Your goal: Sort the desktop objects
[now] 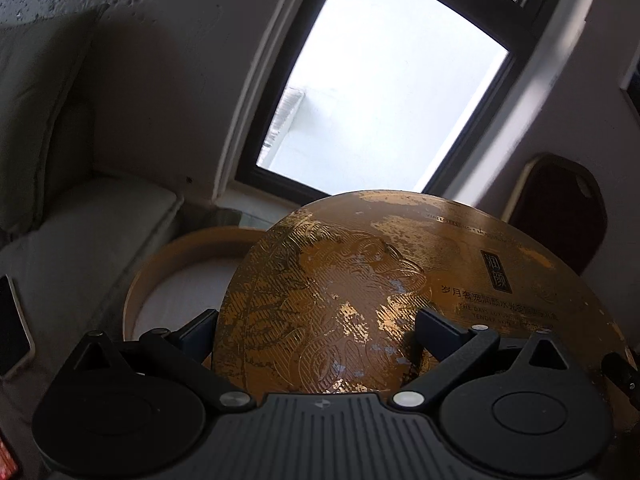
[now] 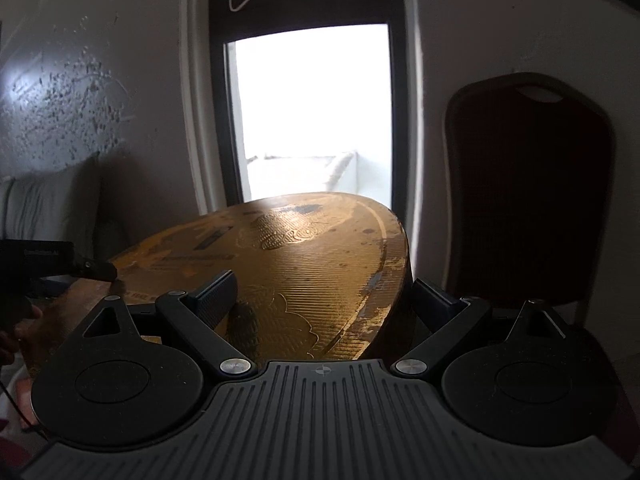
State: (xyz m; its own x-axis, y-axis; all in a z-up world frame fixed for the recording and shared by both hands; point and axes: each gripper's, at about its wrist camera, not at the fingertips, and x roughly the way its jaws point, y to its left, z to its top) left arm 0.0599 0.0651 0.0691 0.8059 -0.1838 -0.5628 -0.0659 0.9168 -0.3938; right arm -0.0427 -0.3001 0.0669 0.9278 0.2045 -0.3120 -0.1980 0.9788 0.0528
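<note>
A round gold lid (image 1: 360, 288) with embossed patterns and printed text is held up, tilted, in front of the window. My left gripper (image 1: 318, 328) is shut on its near edge, one finger on the face and the other behind the rim. In the right wrist view the same gold lid (image 2: 304, 264) lies almost flat, and my right gripper (image 2: 324, 300) is shut on its rim, the left finger on top and the right finger outside the edge. The left gripper's tip (image 2: 92, 268) touches the lid's far left side. Behind the lid sits the round gold box base (image 1: 160, 276) with a white inside.
A pale sofa (image 1: 80, 240) with a cushion fills the left, and a dark phone (image 1: 12, 332) lies on it. A dark red chair (image 2: 528, 200) stands at the right by the wall. A bright window (image 1: 380, 92) is straight ahead.
</note>
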